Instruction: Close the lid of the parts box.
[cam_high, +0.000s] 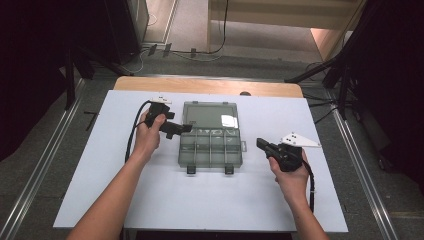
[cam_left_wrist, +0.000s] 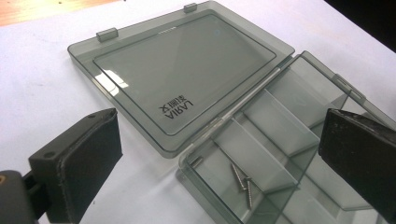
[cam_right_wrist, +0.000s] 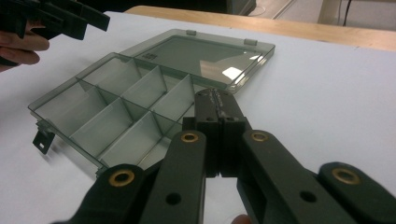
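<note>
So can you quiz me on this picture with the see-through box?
1. True or false: the smoky grey clear plastic compartment box has its lid lying open flat.
2. What lies in one compartment? A) metal screws B) coins C) beads
3. Which gripper has its fingers pressed together?

Key: 1 true. 2 A. 3 the right gripper; the left gripper is open over the box.

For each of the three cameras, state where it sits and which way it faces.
High view: above the near edge, looking forward and down on the white table; both forearms, left gripper, right gripper.
Left gripper view: between its open jaws, facing the open organizer box and screws.
Right gripper view: behind its shut jaws, facing the box's empty compartments.
All share the box.
</note>
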